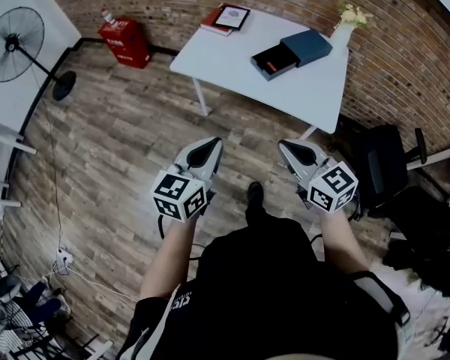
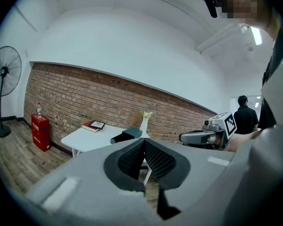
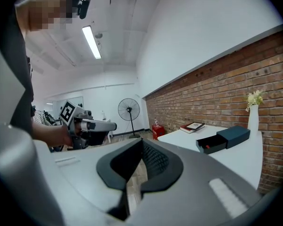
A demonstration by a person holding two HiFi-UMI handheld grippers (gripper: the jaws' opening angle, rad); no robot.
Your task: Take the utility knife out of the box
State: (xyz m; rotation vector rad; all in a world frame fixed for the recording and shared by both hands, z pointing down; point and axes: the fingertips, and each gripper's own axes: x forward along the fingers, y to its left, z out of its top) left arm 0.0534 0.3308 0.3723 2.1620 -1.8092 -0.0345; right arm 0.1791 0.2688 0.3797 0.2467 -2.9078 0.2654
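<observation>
Tongs status: left gripper and right gripper are both closed and empty, well apart from the table. No step is done yet. The box lies at 1 o'clock, with its drawer slid out toward 8 o'clock. The knife shows only as a red speck in the drawer, so its axis and heading are unreadable.

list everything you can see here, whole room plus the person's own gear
table: one, white, by the brick wall
box: one, dark blue, on the table; its black drawer is slid out with something red inside
book: one, red, table's far corner
vase: one, white with yellow flowers, table's wall side
fan: one, black, standing at left
cabinet: one, red, on the floor by the wall
office chair: one, black, right of the table
power strip: one, white, floor at lower left
left gripper: one, grey, shut, empty
right gripper: one, grey, shut, empty
</observation>
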